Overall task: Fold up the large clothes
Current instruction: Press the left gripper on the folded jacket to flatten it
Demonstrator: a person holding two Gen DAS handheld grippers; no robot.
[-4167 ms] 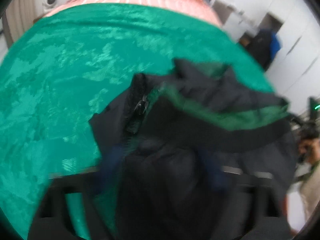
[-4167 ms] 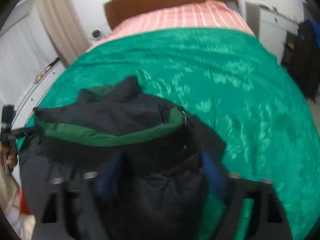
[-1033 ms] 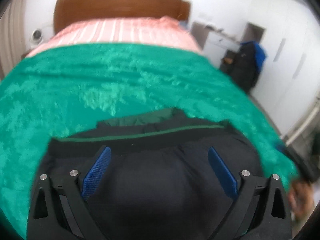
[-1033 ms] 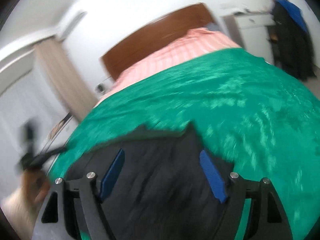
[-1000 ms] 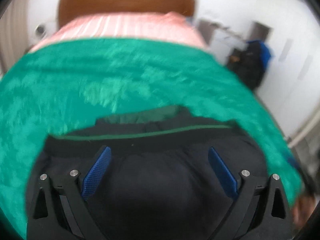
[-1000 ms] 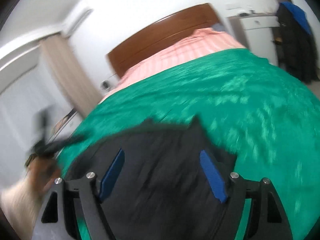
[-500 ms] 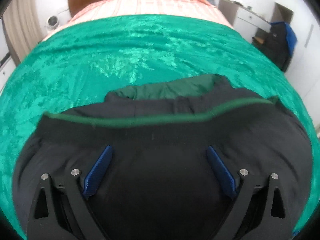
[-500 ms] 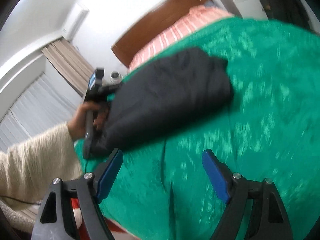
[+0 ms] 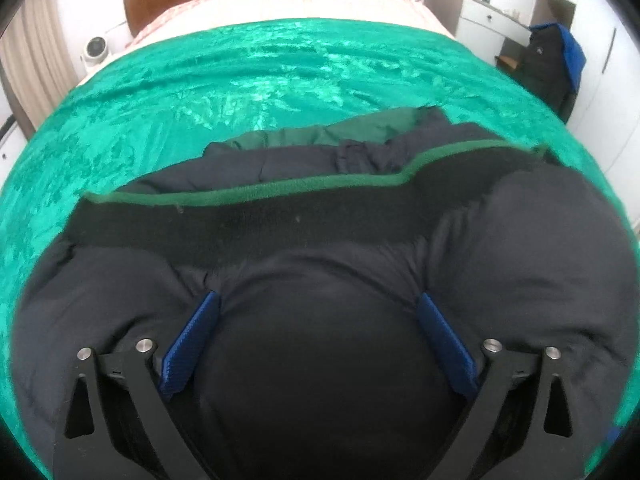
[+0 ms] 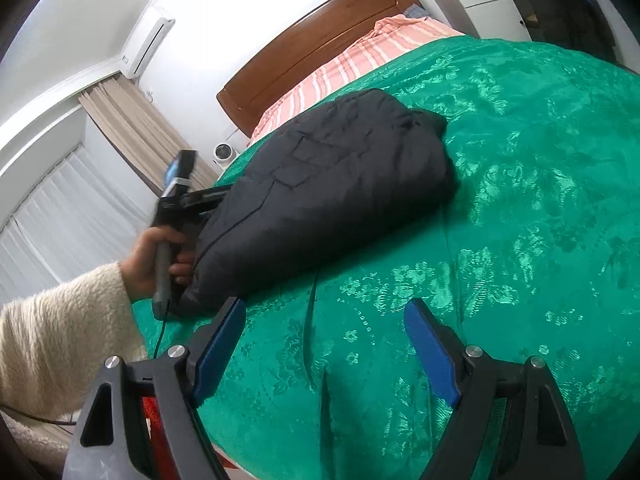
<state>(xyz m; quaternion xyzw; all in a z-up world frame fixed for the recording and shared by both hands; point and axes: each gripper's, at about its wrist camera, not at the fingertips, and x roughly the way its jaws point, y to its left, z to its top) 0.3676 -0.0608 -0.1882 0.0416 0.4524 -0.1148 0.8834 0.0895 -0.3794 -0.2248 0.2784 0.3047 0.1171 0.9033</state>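
With the puffy black quilted jacket (image 10: 320,200) folded on the shiny green bedspread (image 10: 520,240), my left gripper (image 9: 316,312) presses its spread jaws into it while my right gripper (image 10: 324,320) hangs empty, jaws apart; I should press evenly to flatten trapped air.

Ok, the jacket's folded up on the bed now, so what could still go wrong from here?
1. The left hand-held gripper is pressed open into the puffy dark navy padded jacket; lifting off may let it spring open.
2. The jacket lies near the edge of the shiny green bedspread and might slide.
3. The right hand-held gripper, open and empty, hovers off to the side, too far to steady it.
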